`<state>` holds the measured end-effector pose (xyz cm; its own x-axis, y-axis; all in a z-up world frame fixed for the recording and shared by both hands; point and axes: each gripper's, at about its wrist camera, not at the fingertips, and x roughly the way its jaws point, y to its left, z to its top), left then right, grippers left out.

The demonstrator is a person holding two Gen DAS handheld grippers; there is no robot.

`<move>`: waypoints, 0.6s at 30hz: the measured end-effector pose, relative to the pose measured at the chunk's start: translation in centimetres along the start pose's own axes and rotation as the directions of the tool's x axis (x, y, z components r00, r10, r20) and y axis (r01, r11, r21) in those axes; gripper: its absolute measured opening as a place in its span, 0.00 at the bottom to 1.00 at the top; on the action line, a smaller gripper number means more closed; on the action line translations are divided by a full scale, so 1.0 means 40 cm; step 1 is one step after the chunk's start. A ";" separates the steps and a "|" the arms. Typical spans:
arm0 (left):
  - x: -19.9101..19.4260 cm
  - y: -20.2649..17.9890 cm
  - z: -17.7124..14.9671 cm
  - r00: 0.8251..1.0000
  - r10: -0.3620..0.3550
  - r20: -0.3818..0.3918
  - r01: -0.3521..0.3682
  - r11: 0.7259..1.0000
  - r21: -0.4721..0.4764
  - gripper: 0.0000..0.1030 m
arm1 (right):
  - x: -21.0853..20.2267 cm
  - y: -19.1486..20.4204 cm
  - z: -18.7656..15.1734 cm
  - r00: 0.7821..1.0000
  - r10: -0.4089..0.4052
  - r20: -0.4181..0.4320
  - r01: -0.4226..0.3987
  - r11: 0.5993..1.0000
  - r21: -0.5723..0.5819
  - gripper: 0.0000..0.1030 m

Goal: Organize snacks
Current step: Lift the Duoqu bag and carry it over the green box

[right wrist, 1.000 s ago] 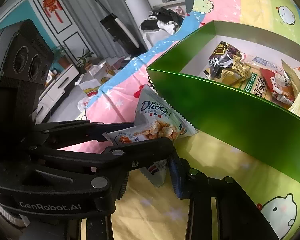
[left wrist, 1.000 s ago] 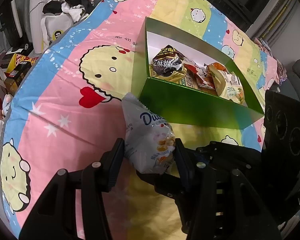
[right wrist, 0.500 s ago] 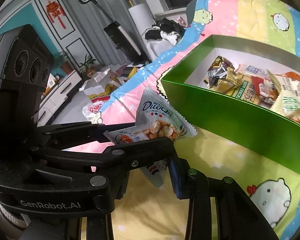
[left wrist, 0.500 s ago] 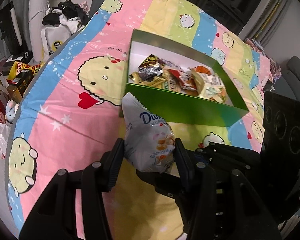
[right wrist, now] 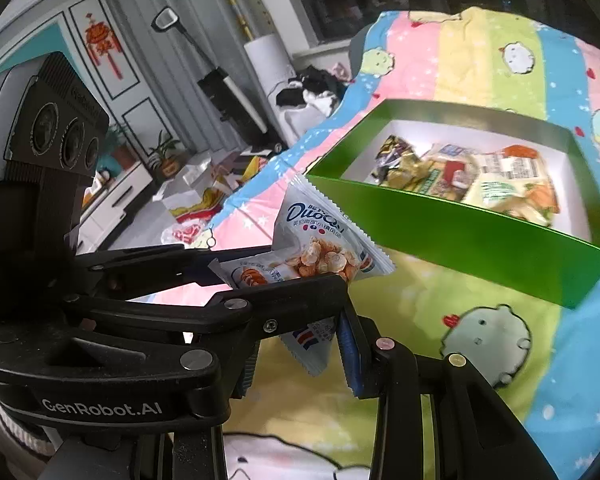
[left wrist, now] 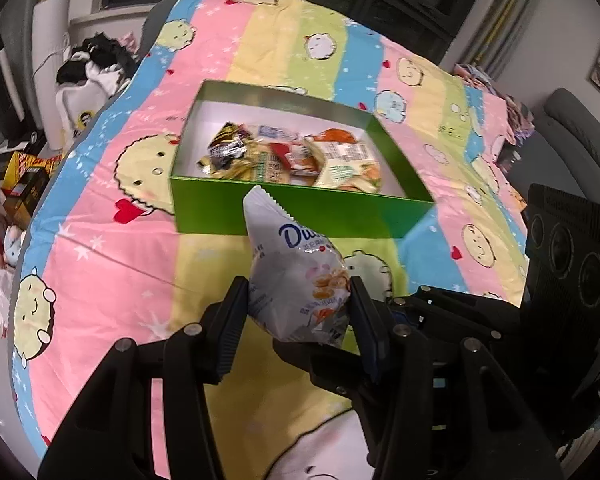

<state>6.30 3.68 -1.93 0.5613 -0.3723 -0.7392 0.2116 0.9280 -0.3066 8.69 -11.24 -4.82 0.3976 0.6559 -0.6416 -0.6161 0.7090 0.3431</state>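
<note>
A white Duoqi snack bag (left wrist: 296, 276) with a picture of golden puffs hangs in the air over the bedspread, short of the green box (left wrist: 300, 216). My left gripper (left wrist: 296, 312) is shut on the bag's belly, one pad on each side. My right gripper (right wrist: 304, 352) comes in from the right and is shut on the same bag's (right wrist: 320, 240) lower corner. In the right wrist view the left gripper (right wrist: 308, 268) crosses in front. The open green box (right wrist: 460, 236) has a white inside and holds several wrapped snacks (left wrist: 292, 156).
The box lies on a bed covered with a pastel cartoon bedspread (left wrist: 112, 248). Dark and white clothes (left wrist: 96, 60) are piled past the bed's far left corner, cartons (left wrist: 24, 176) stand on the floor at left, and a grey chair (left wrist: 572, 128) stands at right.
Both grippers, still shut on the bag, have risen and drawn back from the green box. The box now looks smaller and farther, with more of its inside showing.
</note>
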 end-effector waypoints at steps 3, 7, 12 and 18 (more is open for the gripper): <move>-0.010 -0.031 0.002 1.000 -0.010 0.008 0.010 1.000 0.023 0.48 | -0.032 -0.005 -0.006 1.000 -0.015 0.025 0.015 1.000 0.009 0.36; -0.020 -0.070 0.002 1.000 -0.020 0.015 0.019 0.998 0.055 0.48 | -0.076 -0.008 -0.018 0.998 -0.034 0.055 0.032 0.999 0.022 0.36; -0.028 -0.113 0.001 0.999 -0.029 0.020 0.028 0.996 0.089 0.48 | -0.119 -0.016 -0.028 0.995 -0.052 0.083 0.050 0.998 0.032 0.36; -0.037 -0.164 0.014 0.999 -0.038 0.034 0.033 0.991 0.130 0.48 | -0.164 -0.024 -0.036 0.990 -0.070 0.126 0.064 0.997 0.046 0.36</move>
<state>4.52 -1.85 1.52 0.5794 -0.4065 -0.7064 0.3326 0.9092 -0.2505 5.71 -16.61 -1.92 0.5220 0.6321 -0.5726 -0.5570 0.7611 0.3324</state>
